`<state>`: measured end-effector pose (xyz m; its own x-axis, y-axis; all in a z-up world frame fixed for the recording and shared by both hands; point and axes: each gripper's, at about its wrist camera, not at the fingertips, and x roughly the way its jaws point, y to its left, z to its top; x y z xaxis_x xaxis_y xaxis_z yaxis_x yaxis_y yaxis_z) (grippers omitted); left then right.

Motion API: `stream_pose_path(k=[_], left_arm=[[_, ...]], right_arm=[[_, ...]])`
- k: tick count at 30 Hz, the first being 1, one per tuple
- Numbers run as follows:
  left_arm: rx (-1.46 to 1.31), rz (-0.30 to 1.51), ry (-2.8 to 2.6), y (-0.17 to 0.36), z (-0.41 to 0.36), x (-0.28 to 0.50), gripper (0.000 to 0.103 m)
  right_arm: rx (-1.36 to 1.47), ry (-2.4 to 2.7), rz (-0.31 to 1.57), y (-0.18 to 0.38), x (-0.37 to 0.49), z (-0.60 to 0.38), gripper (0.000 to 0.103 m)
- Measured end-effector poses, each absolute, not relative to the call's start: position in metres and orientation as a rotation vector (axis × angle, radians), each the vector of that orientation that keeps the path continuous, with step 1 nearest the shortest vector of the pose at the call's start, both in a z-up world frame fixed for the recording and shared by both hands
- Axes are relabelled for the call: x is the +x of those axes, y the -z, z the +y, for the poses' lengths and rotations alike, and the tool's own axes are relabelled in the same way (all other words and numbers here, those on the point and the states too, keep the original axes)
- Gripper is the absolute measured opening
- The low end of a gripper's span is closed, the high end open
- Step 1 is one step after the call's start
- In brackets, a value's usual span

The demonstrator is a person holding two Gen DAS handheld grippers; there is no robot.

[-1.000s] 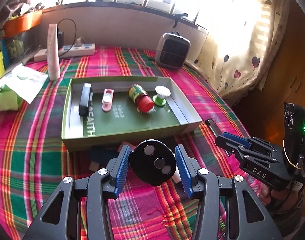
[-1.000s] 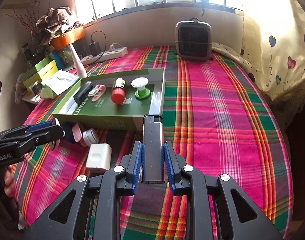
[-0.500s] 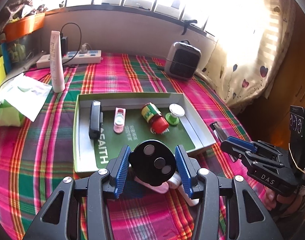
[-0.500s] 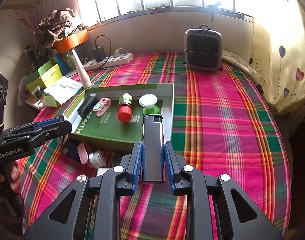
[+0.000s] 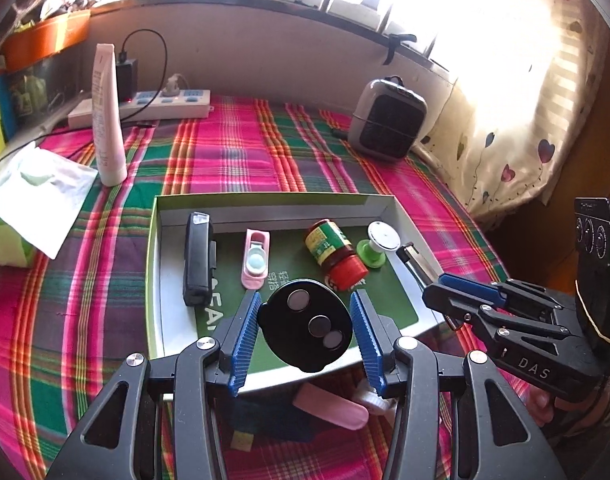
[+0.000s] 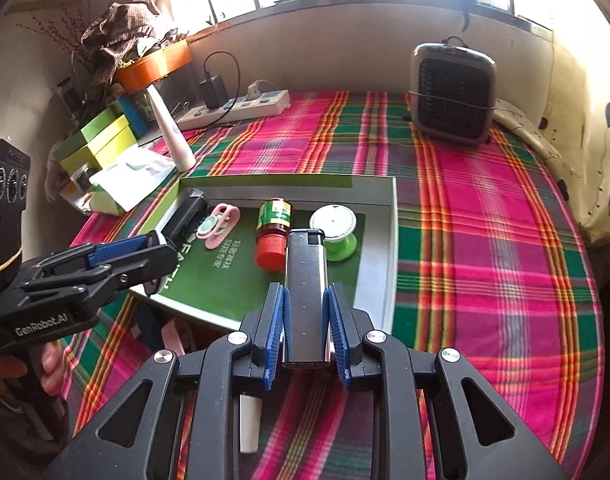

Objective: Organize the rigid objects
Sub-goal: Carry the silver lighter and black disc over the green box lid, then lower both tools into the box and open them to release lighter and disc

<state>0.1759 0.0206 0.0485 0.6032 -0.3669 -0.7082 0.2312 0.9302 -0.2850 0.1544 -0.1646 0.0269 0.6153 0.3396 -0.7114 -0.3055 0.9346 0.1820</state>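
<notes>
RISK: shallow green cardboard tray (image 5: 155,280) on plaid-covered table is crowded | left tool (image 5: 303,330) grasps round black disc (image 5: 305,330) above tray front; could bump red-capped jar (image 5: 333,254) | right tool (image 6: 305,312) clenches slim silver lighter (image 6: 305,288) over tray's right side; may topple green-white spool (image 6: 337,232)

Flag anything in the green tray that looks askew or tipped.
The red-capped jar lies tipped on its side in the green tray, label up, between the pink case and the green spool. Nothing looks spilled.
</notes>
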Motion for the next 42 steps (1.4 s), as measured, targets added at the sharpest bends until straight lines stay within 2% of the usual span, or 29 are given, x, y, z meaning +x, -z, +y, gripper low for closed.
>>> stream_pose_path(k=[18,42], left_arm=[[-0.154,0.916,0.335,-0.025,0.015,0.202,0.045],[-0.134,0.933,0.329,-0.018,0.010,0.208,0.045]], right_arm=[[0.032,-0.398,0.901,-0.010,0.187,-0.157,0.024],[-0.008,-0.385,0.894,-0.005,0.194,-0.153,0.024]])
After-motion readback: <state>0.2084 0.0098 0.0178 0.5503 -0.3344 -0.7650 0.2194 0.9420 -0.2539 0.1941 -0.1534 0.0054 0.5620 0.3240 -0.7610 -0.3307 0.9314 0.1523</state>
